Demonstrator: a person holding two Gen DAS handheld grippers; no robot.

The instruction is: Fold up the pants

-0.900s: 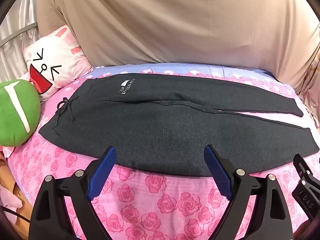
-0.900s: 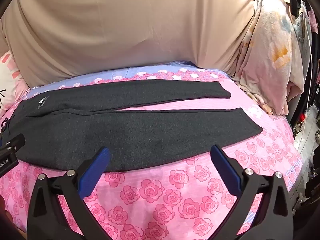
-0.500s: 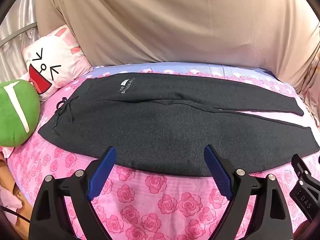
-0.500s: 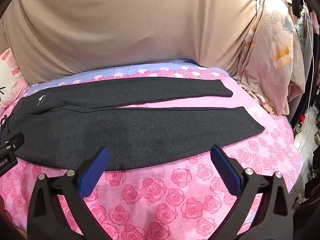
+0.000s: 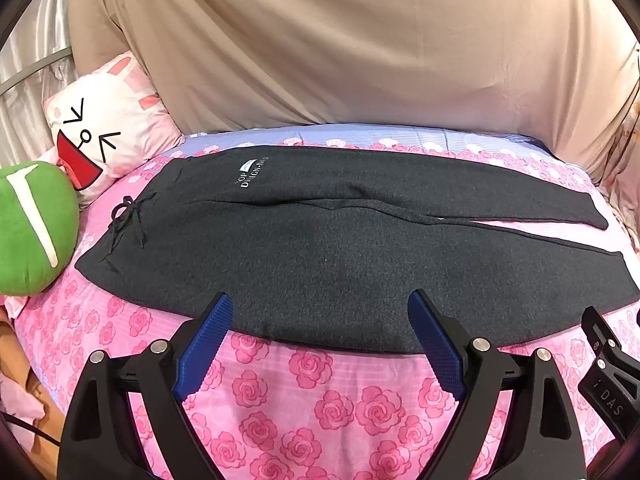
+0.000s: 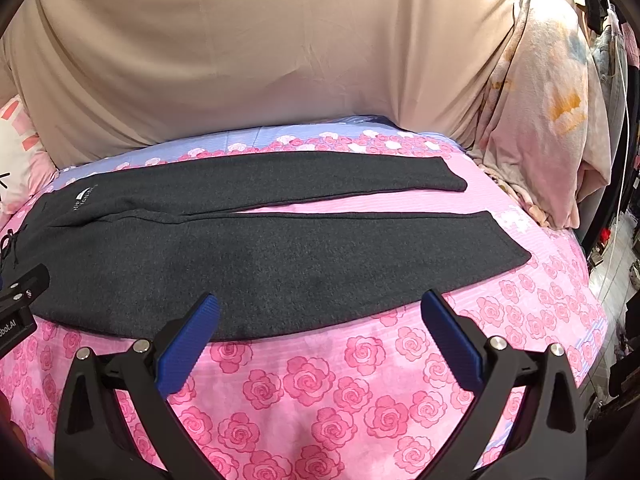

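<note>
Dark grey pants (image 5: 320, 248) lie flat on a pink rose-print bed, waistband with drawstring (image 5: 128, 216) at the left, both legs stretched to the right and slightly apart. In the right wrist view the pants (image 6: 280, 256) show their two leg ends at the right. My left gripper (image 5: 320, 312) is open and empty, hovering at the near edge of the pants by the thigh. My right gripper (image 6: 320, 312) is open and empty at the near edge of the near leg. Each gripper's body shows at the edge of the other's view.
A white cartoon pillow (image 5: 104, 136) and a green plush (image 5: 32, 228) sit at the left by the waistband. A beige sheet (image 5: 340, 40) hangs behind the bed. Draped pale clothes (image 6: 548, 120) hang at the right, where the bed edge drops off (image 6: 592, 304).
Both views have shifted slightly; the pants sit a little lower and closer in the frames. The pants themselves have not moved and both grippers stay open.
</note>
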